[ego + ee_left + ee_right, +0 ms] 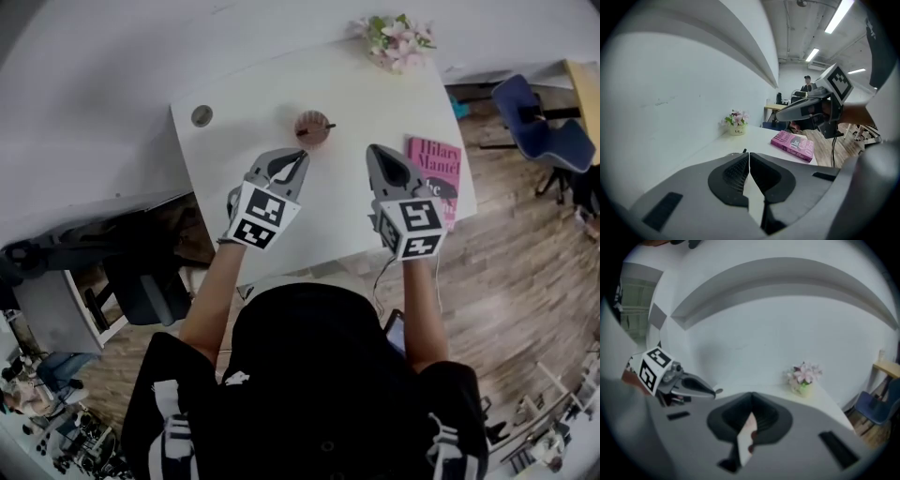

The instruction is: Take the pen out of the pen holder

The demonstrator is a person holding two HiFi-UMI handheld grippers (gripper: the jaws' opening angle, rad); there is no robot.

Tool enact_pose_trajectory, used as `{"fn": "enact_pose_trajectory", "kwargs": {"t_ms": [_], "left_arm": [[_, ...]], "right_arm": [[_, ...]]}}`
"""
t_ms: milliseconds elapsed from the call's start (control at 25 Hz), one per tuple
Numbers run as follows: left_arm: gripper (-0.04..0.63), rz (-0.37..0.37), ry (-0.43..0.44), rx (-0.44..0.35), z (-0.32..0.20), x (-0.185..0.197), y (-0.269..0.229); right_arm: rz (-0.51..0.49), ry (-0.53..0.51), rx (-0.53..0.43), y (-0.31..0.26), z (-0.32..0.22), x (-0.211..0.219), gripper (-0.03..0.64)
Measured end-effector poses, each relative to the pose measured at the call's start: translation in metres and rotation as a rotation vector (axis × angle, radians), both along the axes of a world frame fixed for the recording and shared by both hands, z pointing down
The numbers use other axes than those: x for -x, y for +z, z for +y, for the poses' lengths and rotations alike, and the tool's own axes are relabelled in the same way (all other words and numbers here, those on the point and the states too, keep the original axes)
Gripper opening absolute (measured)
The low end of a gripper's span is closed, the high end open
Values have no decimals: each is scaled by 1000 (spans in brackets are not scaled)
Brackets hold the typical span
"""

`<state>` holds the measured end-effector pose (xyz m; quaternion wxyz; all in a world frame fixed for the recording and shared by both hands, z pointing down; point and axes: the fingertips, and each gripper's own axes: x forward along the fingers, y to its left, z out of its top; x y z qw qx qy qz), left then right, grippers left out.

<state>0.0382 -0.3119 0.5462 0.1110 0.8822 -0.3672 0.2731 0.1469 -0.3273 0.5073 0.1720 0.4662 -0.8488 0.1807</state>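
Observation:
On the white table (pixel 244 103) stands a small brown pen holder (pixel 311 129), and a dark pen (pixel 326 126) pokes out of it to the right. My left gripper (pixel 300 156) hovers just in front of the holder with its jaws shut and nothing between them. My right gripper (pixel 374 150) hangs to the holder's right, also shut and empty. In the left gripper view the shut jaws (pixel 748 154) hide the holder; only a dark tip (pixel 744 150) peeks over them. The right gripper view shows its shut jaws (pixel 751 395) and the left gripper (pixel 684 383).
A pink book (pixel 437 173) lies at the table's right edge, next to my right gripper. A pot of pink flowers (pixel 397 39) stands at the far corner. There is a round cable hole (pixel 202 115) at the far left and a blue chair (pixel 539 127) beyond the table.

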Motion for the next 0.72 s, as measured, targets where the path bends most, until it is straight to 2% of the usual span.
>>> {"fn": "enact_pose_trajectory", "kwargs": {"t_ms": [240,360,720], "left_arm": [[23,-53,57,58,-22,2,34],[71,-84,99,95,-29,-1,48],[94,-161,243,105,-51,-19,76]], "right_arm": [[14,-16,35,18,-16,0,34],[13,-12,57,27,-17,-2,34],[14,13,120,56,-7,-10,34]]}}
